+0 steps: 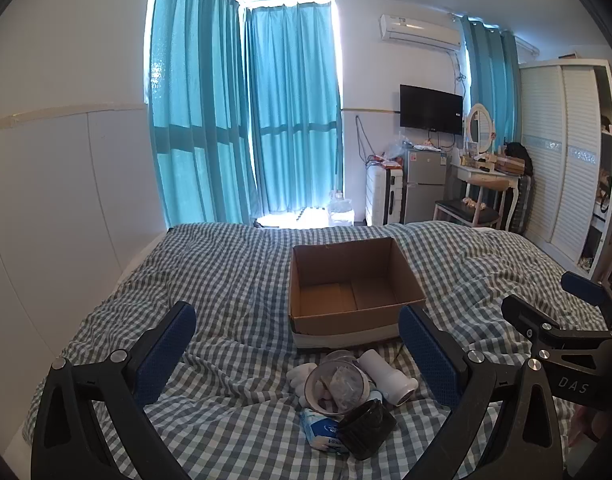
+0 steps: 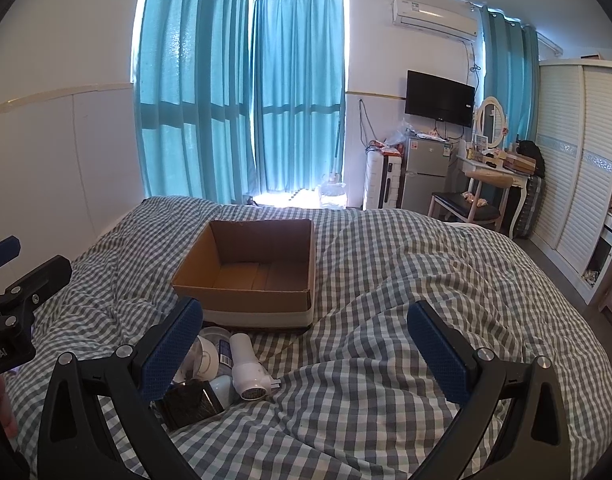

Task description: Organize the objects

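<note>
While both of my grippers hang over the near end of the bed, the little heap of things to sort lies squarely between the wide-open, empty jaws of my left gripper. It sits just off the left finger of my right gripper, whose jaws are equally spread and empty over bare checked cover. So the left hand looks the nearer one for the first pick.

Just beyond the heap, towards the foot of the bed, stands the cardboard box, open-topped and empty. I judge everything has to travel forward, away from me.

The white bottle has its long axis running from the box towards me, slightly slanted. The right view shows it whole, barcode and all. The left view instead looks into the clear cup lying on its side, with the black container and a blue-and-white packet nearest me.
</note>
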The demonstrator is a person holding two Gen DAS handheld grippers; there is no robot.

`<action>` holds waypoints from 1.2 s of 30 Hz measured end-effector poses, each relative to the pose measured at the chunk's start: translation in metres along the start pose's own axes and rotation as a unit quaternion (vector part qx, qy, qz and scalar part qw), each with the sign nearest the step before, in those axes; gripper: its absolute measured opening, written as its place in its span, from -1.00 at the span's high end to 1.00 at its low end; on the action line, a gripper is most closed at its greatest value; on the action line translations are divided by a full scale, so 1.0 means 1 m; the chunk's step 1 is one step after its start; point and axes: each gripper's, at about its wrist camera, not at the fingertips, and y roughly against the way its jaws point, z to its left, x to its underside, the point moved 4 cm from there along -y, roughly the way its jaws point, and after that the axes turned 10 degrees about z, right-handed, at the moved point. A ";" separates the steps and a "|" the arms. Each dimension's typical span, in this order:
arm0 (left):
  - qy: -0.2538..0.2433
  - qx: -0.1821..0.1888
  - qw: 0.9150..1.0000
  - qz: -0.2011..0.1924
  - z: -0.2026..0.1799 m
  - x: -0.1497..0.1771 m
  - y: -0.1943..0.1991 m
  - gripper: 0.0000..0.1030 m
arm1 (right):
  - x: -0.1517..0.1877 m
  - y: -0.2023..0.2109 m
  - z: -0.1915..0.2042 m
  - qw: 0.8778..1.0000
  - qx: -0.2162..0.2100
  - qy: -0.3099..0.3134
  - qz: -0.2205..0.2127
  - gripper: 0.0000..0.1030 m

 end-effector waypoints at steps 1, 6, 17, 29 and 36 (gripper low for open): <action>0.000 0.000 1.000 0.001 0.000 0.000 0.000 -1.00 | -0.001 0.000 0.000 1.000 0.000 0.000 0.000 -1.00; -0.002 0.002 1.000 0.006 -0.001 0.001 -0.001 -1.00 | -0.001 0.000 0.000 1.000 0.000 0.001 0.001 -1.00; -0.005 -0.005 1.000 0.007 -0.003 -0.001 -0.002 -1.00 | -0.002 -0.001 0.006 1.000 -0.005 0.003 0.002 -1.00; -0.002 0.001 1.000 0.012 -0.002 -0.004 -0.005 -1.00 | -0.005 0.003 0.007 1.000 -0.005 0.001 -0.004 -1.00; 0.002 -0.002 1.000 0.015 0.000 -0.002 -0.008 -1.00 | -0.005 0.004 0.008 1.000 -0.006 0.005 -0.005 -1.00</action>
